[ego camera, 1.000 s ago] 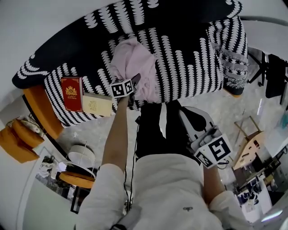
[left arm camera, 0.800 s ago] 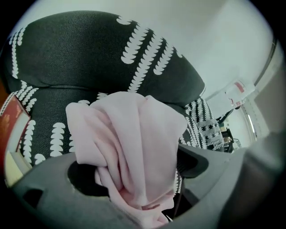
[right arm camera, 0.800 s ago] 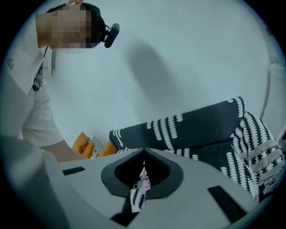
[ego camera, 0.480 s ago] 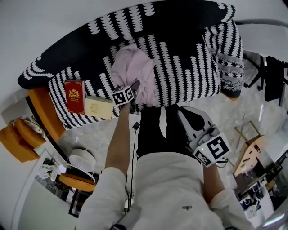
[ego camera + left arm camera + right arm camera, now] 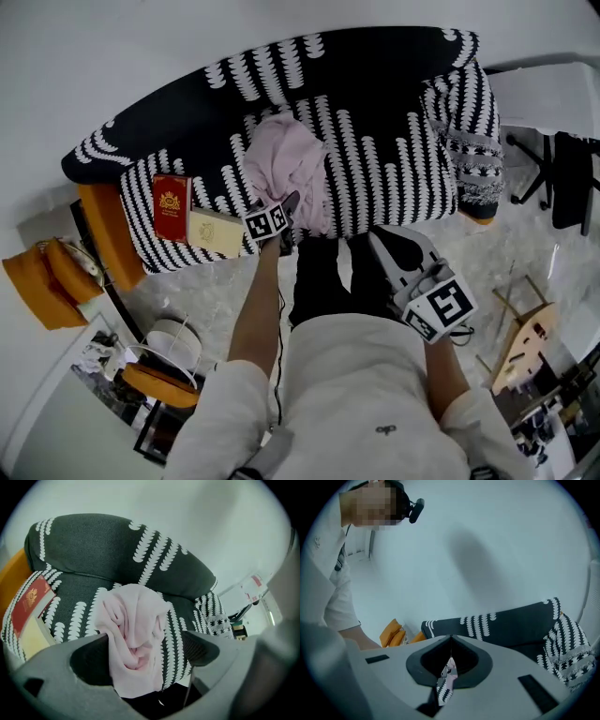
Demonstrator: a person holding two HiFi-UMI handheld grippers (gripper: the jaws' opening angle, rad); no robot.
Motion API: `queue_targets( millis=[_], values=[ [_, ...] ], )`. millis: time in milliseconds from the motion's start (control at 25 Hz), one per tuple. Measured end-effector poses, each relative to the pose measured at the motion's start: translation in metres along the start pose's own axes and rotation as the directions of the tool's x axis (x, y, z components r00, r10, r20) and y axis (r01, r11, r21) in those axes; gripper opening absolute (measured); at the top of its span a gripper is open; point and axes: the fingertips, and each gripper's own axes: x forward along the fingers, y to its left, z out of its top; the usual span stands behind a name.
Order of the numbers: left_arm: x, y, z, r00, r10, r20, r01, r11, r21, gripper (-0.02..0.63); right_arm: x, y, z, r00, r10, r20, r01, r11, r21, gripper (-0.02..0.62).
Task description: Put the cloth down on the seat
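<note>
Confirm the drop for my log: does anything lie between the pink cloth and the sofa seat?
Nothing visible does. The cloth lies crumpled straight on the seat, its lower edge reaching the front. The red book and the cream book lie apart from it at the seat's left end.

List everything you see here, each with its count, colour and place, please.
sofa: one, black with white pattern, against the wall
cloth: one, pink, crumpled on the seat
red book: one, on the seat, left of the cloth
cream book: one, beside the red book
bag: one, orange, on the floor, left of the sofa
left hand-held gripper: one, grey, jaws just opened wide, cloth not gripped
right hand-held gripper: one, grey, shut, empty
</note>
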Motion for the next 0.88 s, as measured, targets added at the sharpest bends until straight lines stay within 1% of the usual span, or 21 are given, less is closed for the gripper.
queue_targets(
  millis=[280,440,520,680,760,880],
  values=[
    [-0.030,-0.023,-0.011,0.999,0.018,0.049,-0.015,0.998,-0.057,0.453,-0.028,0.000,0.010,0.999,0.031,0.034,-0.030,0.999,-0.035,0.009],
    [-0.042,-0.039,-0.018,0.998,0.033,0.045,-0.033,0.999,-0.001,0.453,-0.046,-0.001,0.012,0.998,0.048,0.047,-0.046,0.998,-0.051,0.009],
    [-0.049,-0.046,-0.018,0.998,0.035,0.051,-0.035,0.999,0.014,0.453,-0.053,-0.002,0.013,0.997,0.057,0.055,-0.053,0.997,-0.058,0.009],
    [-0.063,-0.063,-0.013,0.995,0.033,0.094,-0.034,0.999,0.016,0.453,-0.066,-0.006,0.014,0.995,0.062,0.073,-0.058,0.996,-0.064,0.009],
    [-0.072,-0.072,-0.010,0.993,0.030,0.118,-0.032,0.999,0.020,0.453,-0.071,-0.005,0.018,0.993,0.080,0.083,-0.074,0.994,-0.079,0.009],
    [-0.086,-0.088,-0.007,0.987,0.001,0.160,-0.005,1.000,0.024,0.451,-0.078,-0.004,0.019,0.991,0.099,0.091,-0.091,0.992,-0.091,0.009]
  ],
)
